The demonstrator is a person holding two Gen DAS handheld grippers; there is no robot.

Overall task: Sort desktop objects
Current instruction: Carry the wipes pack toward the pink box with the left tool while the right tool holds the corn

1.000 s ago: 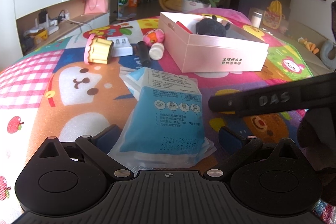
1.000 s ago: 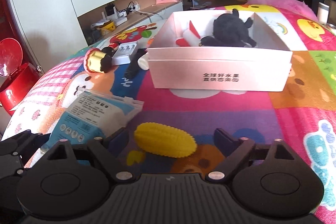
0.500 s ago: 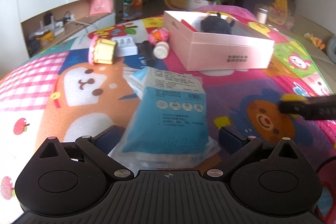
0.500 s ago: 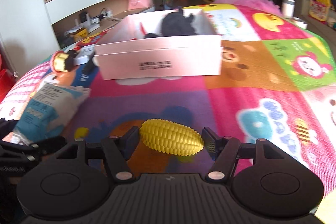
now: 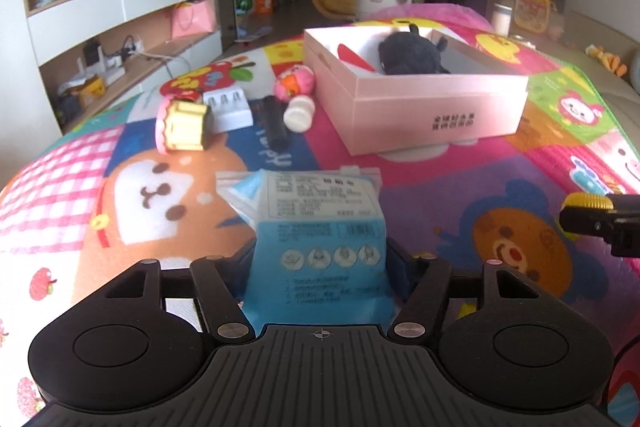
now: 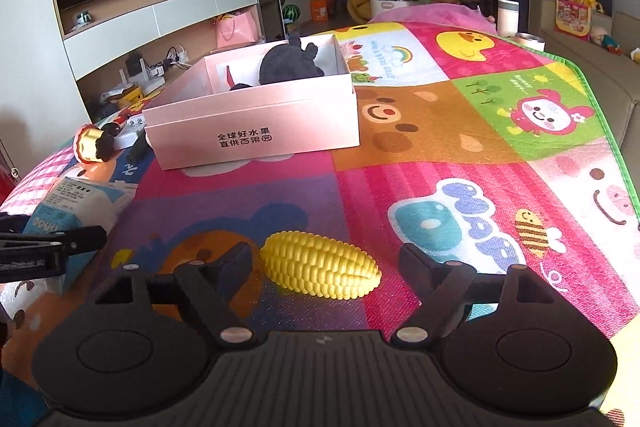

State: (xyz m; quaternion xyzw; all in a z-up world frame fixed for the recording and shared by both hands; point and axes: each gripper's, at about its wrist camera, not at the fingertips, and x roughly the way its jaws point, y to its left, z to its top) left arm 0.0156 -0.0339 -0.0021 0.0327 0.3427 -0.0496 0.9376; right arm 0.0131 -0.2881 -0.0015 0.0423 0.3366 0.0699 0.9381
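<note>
Cartoon play mat (image 6: 460, 131) covers the whole surface; pink open box (image 5: 420, 107) sits at the far middle, already holding a black plush (image 5: 412, 53) and something red we can't identify. Next down in size: the blue-and-white sealed packet (image 5: 320, 247), lying on the mat between the box and us. What changed: our left tool (image 5: 320, 267) has just been closing, from fully wide to a narrow stance, and the packet is now pinched between its fingers, near end bunched up compared with a second ago when it lay flat and untouched. We read that as a grasp made, not yet lifted. Right tool (image 6: 326, 267) has slid over to the yellow toy corn (image 6: 320, 269) and its jaws have just been opening again after narrowing; the corn lies between them, left finger at or near its tip, right finger clearly apart from it, so it stands wide and holds nothing. Corn is on the mat, well short of the box. Meaning for the sort: packet looks ready to go to the box; corn grasp needs redoing. Small stuff untouched left of the box: yellow cupcake toy (image 5: 182, 125), white charger block (image 5: 230, 107), black stick (image 5: 274, 123), small white bottle (image 5: 298, 113), pink figure (image 5: 294, 87).
</note>
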